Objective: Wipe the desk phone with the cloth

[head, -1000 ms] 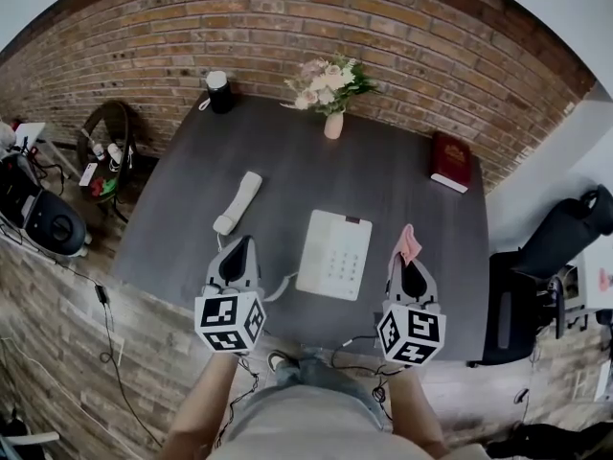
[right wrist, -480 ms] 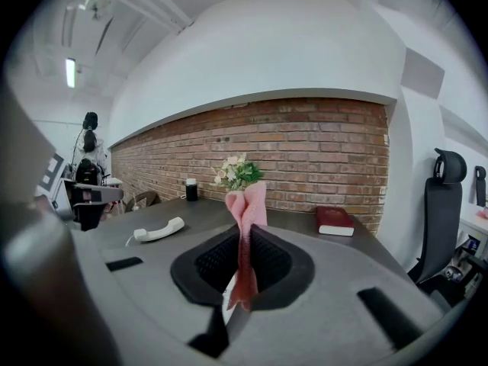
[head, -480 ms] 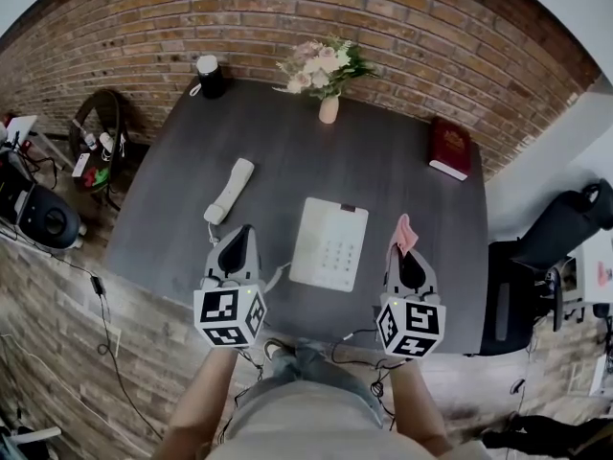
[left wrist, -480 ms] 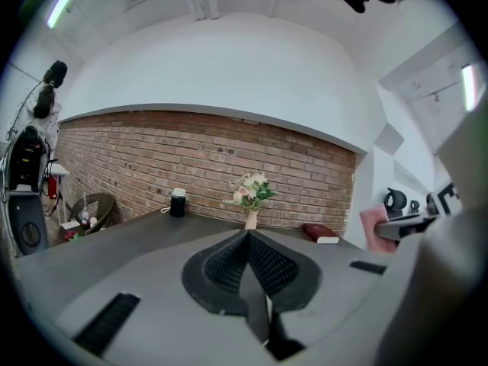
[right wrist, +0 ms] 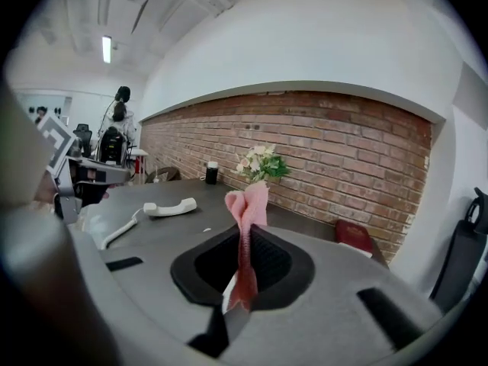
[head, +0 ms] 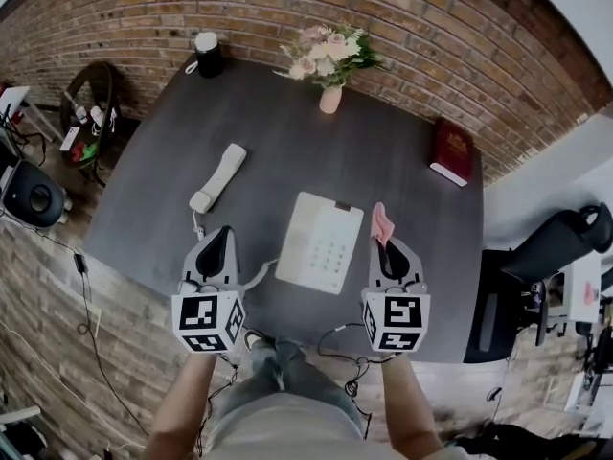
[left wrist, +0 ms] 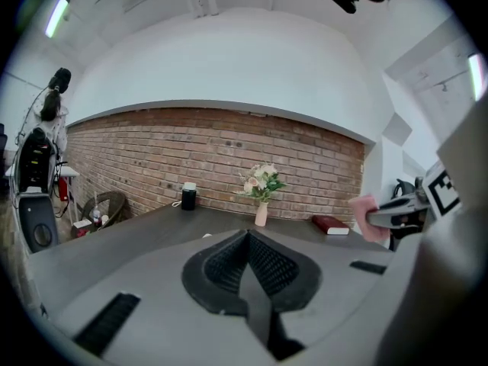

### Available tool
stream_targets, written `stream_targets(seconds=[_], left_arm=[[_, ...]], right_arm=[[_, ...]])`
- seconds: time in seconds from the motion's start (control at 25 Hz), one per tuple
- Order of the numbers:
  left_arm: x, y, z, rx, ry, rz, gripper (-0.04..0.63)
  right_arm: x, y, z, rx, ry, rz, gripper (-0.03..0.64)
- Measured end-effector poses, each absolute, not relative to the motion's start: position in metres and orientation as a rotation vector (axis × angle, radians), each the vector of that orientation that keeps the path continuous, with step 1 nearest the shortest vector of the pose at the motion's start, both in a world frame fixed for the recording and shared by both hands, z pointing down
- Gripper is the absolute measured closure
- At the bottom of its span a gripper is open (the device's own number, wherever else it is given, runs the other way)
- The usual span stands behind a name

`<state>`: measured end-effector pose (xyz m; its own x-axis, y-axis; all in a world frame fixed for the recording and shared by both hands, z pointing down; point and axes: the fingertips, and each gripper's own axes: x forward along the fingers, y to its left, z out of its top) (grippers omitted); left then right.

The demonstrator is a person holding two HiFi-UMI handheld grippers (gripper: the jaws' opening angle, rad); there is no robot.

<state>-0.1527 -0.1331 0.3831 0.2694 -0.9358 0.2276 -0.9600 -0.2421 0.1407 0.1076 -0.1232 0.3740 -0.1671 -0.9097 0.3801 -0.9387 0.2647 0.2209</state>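
Pinched in closed right tongs (head: 382, 243): cloth (head: 380, 220), soft, light, floppy above the grip. Left tongs (head: 221, 232) closed, empty. Desk phone (head: 321, 241) flat on table (head: 402, 142) between both; rigid, probably slides, so brace at base edge.

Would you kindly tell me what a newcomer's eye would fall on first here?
The pink cloth pinched in the right gripper stands out, just right of the white desk phone on the dark table. The phone's handset lies off its base, farther left, and a vase of flowers stands at the far edge by the brick wall.
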Motion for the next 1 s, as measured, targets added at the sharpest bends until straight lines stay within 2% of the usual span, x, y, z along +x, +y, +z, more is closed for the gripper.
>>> stream_targets(seconds=[1.0], left_arm=[[-0.220,-0.121,0.444,2.058,-1.878,0.169,0.592]], right_arm=[[0.030,-0.182,0.450,0.932,-1.885,-0.202,0.597]])
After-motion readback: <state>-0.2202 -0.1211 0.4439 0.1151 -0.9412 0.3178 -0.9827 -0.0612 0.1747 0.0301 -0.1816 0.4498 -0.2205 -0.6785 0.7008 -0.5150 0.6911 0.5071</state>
